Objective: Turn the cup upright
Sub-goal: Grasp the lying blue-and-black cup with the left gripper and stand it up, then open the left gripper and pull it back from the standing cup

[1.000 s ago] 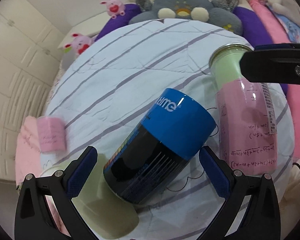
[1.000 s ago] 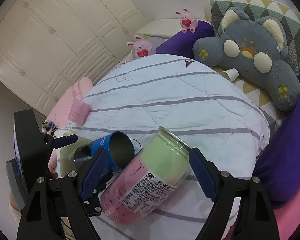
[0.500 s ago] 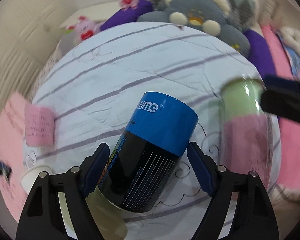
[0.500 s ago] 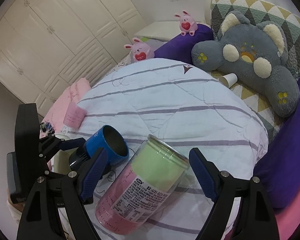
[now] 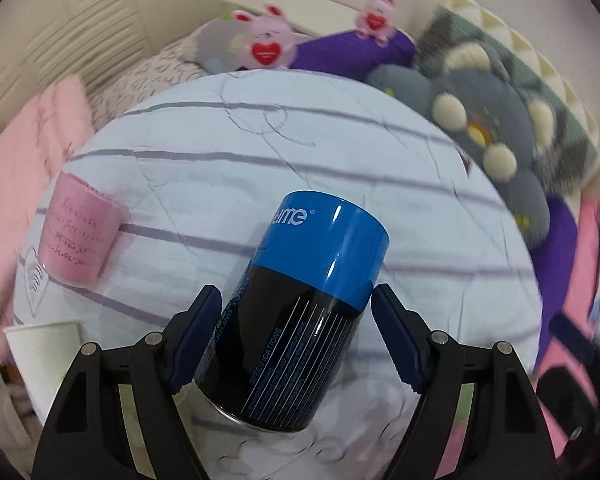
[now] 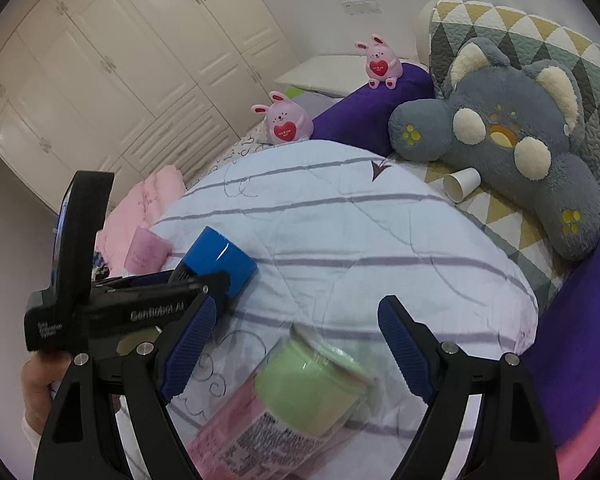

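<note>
The blue and black cup (image 5: 300,316) lies tilted on the striped quilt (image 5: 340,160) of the bed, between the 2 fingers of the left gripper (image 5: 296,340). The left finger pad touches its black side, the right pad is just beside it; I cannot tell if the grip is firm. The right gripper (image 6: 292,344) is spread wide over a blurred pink and green container (image 6: 284,412), not touching it. A pink cup (image 5: 78,246) lies near the quilt's left edge.
</note>
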Demonstrator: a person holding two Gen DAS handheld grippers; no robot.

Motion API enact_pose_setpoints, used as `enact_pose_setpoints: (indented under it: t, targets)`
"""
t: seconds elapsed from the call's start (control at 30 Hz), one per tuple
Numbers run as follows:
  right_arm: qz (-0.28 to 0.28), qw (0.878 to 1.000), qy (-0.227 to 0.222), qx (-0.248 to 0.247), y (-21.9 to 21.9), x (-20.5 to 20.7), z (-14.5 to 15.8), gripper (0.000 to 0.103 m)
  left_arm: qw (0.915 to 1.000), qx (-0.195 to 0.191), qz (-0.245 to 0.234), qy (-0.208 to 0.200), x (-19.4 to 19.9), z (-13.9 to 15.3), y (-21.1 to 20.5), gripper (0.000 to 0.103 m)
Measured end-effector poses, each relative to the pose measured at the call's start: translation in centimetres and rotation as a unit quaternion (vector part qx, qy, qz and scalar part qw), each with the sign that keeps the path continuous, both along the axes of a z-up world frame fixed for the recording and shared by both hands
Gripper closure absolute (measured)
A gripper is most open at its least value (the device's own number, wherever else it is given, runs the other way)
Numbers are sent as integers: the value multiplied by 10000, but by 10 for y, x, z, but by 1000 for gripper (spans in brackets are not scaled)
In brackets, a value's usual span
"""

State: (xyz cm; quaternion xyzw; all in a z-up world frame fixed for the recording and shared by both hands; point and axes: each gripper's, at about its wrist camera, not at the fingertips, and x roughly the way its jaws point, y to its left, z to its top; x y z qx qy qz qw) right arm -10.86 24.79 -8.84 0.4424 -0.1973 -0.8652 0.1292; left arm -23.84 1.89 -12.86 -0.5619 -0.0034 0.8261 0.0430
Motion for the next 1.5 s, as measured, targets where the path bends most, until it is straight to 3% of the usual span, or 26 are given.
enact_pose_setpoints:
  t: [0.17, 0.43, 0.87, 1.23, 1.5]
  targets:
    - [-38, 10000, -8, -59, 8, -14, -2, 19, 9979, 185, 621, 27, -9, 0, 4, 24]
    - [29, 9999, -102, -92, 12, -23, -11, 19, 9922, 368, 1191, -18, -9, -1, 10, 24]
    - [114, 9996, -240, 0, 13, -26, -23, 19, 9928, 312, 1115, -297, 5, -6, 8, 25]
    - [107, 9995, -218, 216, 9, -25, -23, 19, 9927, 449, 1110, -148, 19, 12, 3, 22]
    - [155, 9992, -53, 366, 3, -18, -5, 19, 9920, 590, 1103, 194, 44, 41, -6, 18]
